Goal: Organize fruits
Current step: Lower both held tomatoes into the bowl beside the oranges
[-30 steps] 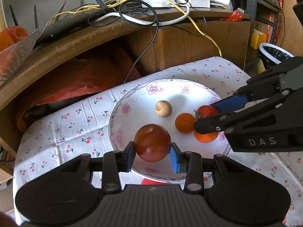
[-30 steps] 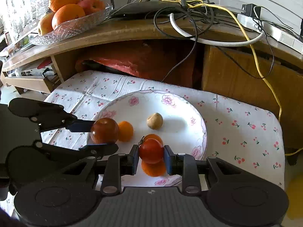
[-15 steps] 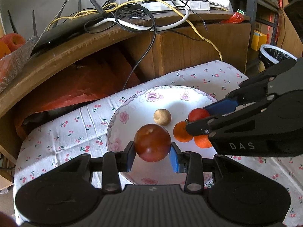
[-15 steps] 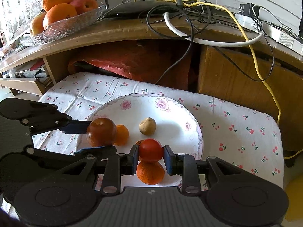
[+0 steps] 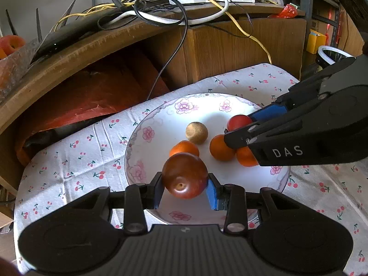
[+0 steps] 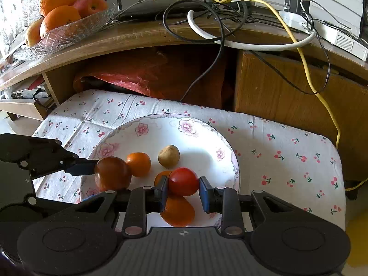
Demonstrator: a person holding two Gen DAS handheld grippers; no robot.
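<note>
My left gripper (image 5: 185,189) is shut on a dark red plum (image 5: 184,175), held above the near rim of the flowered white plate (image 5: 161,110). My right gripper (image 6: 183,192) is shut on a red tomato (image 6: 184,181) above the same plate (image 6: 207,135). From the left wrist view the right gripper (image 5: 239,127) reaches in from the right with the tomato (image 5: 238,122). On the plate lie three small oranges (image 5: 184,148) (image 5: 220,147) (image 5: 246,158) and a round brown fruit (image 5: 196,133). The right wrist view shows the plum (image 6: 112,173) in the left gripper (image 6: 92,165).
The plate rests on a cherry-print cloth (image 6: 276,151) over a low table. Behind it a wooden desk (image 6: 142,36) carries tangled cables (image 6: 207,11) and a glass bowl (image 6: 69,34) of oranges and an apple. A red bag (image 5: 92,92) fills the space under the desk.
Both grippers have lifted and drawn back from the plate with their fruits. The plate and the fruit on it now look lower and further away.
</note>
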